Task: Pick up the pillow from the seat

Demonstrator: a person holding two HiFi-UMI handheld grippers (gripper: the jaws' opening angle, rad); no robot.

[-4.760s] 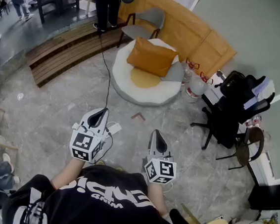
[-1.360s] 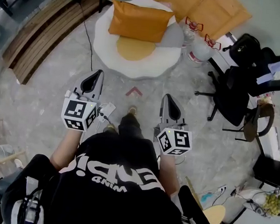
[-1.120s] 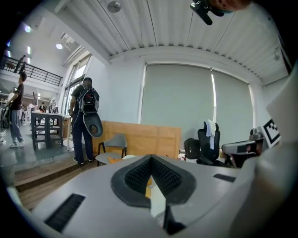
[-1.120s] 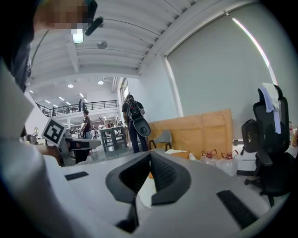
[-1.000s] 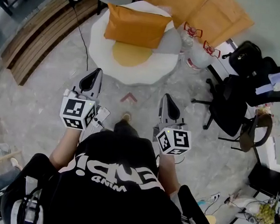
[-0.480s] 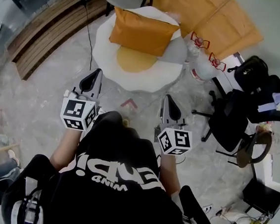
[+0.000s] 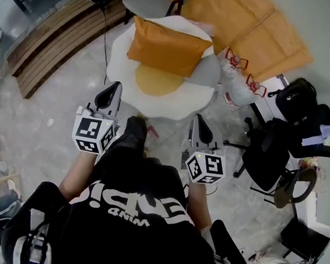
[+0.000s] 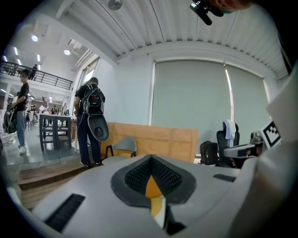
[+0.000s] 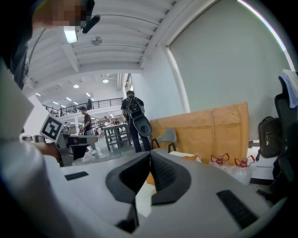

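Short of seat (image 7: 123, 74) | left gripper (image 7: 115, 86), right gripper (image 7: 197, 118) abreast, facing pillow (image 7: 168, 47) | both pressed together, seemingly empty

pillow (image 7: 169, 47) on seat (image 7: 123, 57), chair (image 7: 150, 3) behind seat, jugs (image 7: 239, 93) right of seat

Open-plan office hall: mezzanine railing (image 8: 39, 77), work table (image 8: 57, 122), black office chair (image 7: 266, 158), tall roller blinds (image 8: 188, 100).
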